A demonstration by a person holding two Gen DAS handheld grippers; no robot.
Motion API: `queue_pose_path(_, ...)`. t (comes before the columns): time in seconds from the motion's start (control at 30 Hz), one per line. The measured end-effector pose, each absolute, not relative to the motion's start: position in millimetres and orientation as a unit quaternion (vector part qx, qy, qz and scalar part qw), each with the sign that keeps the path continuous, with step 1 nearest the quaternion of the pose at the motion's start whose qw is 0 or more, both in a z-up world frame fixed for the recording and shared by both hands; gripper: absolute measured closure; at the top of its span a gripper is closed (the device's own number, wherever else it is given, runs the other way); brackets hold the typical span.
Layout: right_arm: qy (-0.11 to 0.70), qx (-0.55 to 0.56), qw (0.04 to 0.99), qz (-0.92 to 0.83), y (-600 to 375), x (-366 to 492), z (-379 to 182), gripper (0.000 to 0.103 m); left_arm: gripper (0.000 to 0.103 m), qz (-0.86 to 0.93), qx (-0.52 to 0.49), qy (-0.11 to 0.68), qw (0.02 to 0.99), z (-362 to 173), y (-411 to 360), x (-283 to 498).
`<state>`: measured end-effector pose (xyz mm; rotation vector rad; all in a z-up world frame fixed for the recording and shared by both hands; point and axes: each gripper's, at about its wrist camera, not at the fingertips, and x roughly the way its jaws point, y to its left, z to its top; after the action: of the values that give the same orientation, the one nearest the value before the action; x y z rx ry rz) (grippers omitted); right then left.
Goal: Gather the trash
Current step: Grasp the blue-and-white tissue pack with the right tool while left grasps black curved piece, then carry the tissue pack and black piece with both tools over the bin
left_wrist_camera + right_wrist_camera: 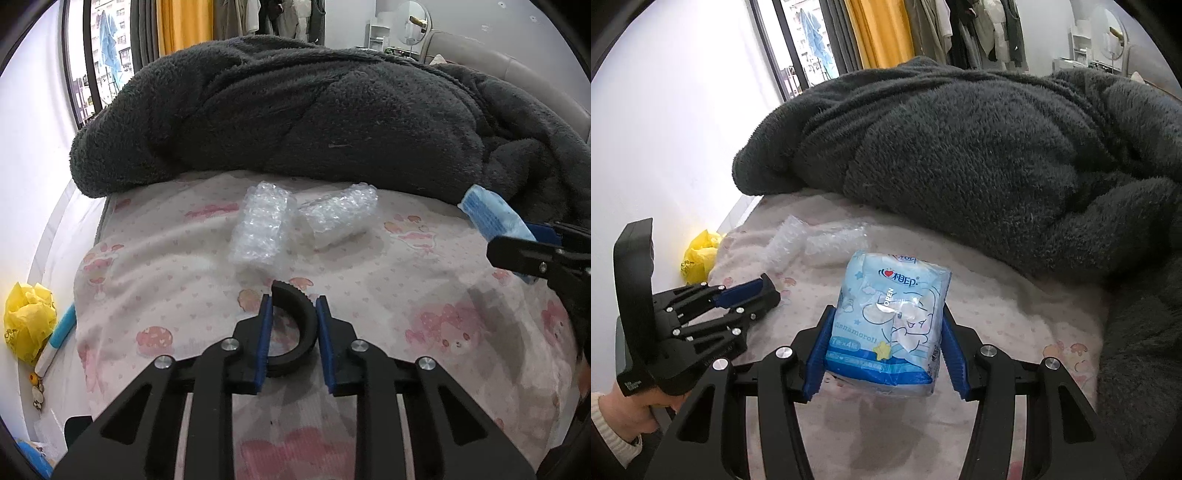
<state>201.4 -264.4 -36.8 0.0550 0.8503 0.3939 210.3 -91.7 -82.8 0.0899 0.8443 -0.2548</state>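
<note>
My left gripper point(293, 306) is shut on a black curved plastic piece point(295, 325) and holds it above the pink-patterned bed sheet point(166, 280). Two rolls of clear bubble wrap point(264, 225) point(338, 218) lie on the sheet just ahead of it; they also show in the right wrist view point(812, 243). My right gripper point(888, 317) is shut on a blue tissue pack point(892, 317) and holds it over the sheet. That pack point(493, 214) and the right gripper point(535, 254) show at the right edge of the left wrist view. The left gripper point(750, 291) shows at the left of the right wrist view.
A big dark grey fleece blanket point(314, 110) is heaped across the back and right of the bed. A crumpled yellow plastic bag point(27, 325) lies on the floor by the white wall at the left, with small items beside it. A window and curtains are behind.
</note>
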Motion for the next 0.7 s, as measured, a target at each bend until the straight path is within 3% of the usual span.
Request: queue_pose_path(0.7, 0.399, 0.037, 0.890, 0.219, -235.4, 162.4, -29.0, 0.048, 0.078, -0.102, 0.009, 0.404, 0.909, -63.1, -53.6, 157.2)
